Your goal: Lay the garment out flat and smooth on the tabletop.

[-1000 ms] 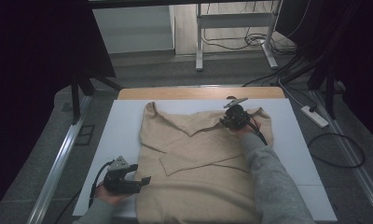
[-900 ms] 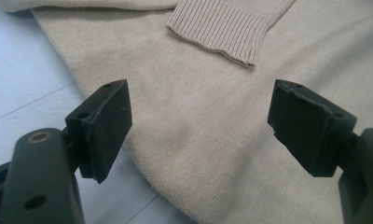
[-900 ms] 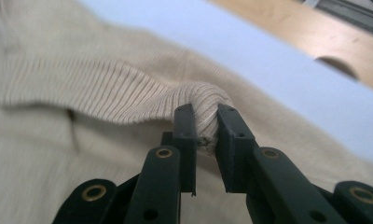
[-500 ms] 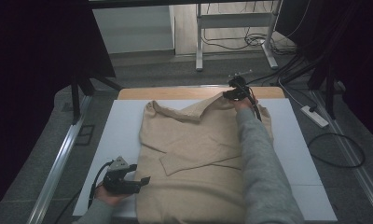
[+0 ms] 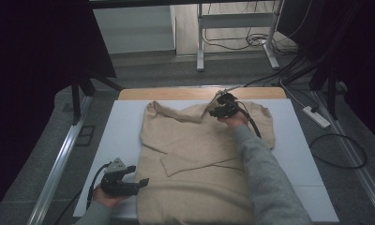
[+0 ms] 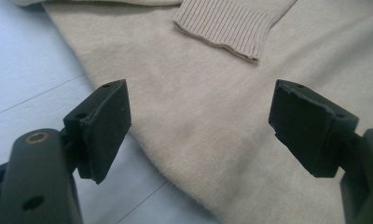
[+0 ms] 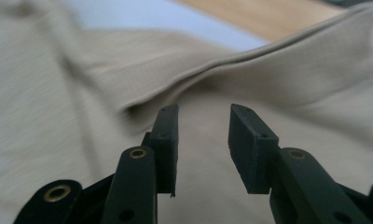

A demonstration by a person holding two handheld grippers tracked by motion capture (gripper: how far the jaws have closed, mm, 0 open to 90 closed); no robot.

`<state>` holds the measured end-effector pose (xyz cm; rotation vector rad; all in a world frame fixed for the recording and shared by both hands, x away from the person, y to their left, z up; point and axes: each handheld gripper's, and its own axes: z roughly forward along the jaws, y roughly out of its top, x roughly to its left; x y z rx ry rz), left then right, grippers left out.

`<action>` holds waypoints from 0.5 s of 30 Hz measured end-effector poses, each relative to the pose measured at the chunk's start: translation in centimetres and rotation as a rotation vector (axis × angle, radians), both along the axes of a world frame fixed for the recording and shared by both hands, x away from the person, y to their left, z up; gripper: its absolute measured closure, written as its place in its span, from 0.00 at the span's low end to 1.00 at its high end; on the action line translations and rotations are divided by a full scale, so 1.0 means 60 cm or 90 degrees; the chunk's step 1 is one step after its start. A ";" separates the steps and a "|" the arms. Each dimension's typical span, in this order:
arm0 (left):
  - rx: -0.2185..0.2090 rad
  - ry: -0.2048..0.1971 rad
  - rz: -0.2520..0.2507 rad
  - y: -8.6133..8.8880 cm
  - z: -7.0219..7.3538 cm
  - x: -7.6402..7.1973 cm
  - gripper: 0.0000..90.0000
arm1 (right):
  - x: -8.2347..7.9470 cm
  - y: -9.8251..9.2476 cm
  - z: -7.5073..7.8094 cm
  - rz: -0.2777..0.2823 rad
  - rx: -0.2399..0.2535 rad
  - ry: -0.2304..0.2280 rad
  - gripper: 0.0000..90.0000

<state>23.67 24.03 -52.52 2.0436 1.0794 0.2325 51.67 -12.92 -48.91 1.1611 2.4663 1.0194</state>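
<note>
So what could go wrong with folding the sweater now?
1. The right hand-held gripper, jaws just opening with nothing between them, sits by the collar fold; the beige sweater there may flop back unfolded.
2. The left hand-held gripper is open at the side edge; closing could catch one layer or bunch it.
3. The sleeve cuff could slide off.

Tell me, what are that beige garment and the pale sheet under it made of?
The beige garment looks like soft, matte knitted wool or cotton: its cuff shows ribbing. The pale sheet seems smooth board or plastic, faintly glossy; I can't tell which.
</note>
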 end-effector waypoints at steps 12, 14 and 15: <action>0.005 0.000 -0.007 -0.005 0.000 0.001 0.23 | -0.036 0.088 -0.053 0.094 -0.040 0.015 0.99; 0.003 -0.001 -0.006 -0.004 0.000 0.001 0.23 | -0.029 0.094 -0.054 0.082 -0.039 0.002 0.99; 0.003 0.000 -0.006 -0.004 0.000 0.001 0.23 | -0.025 0.096 -0.054 0.073 -0.044 -0.008 0.99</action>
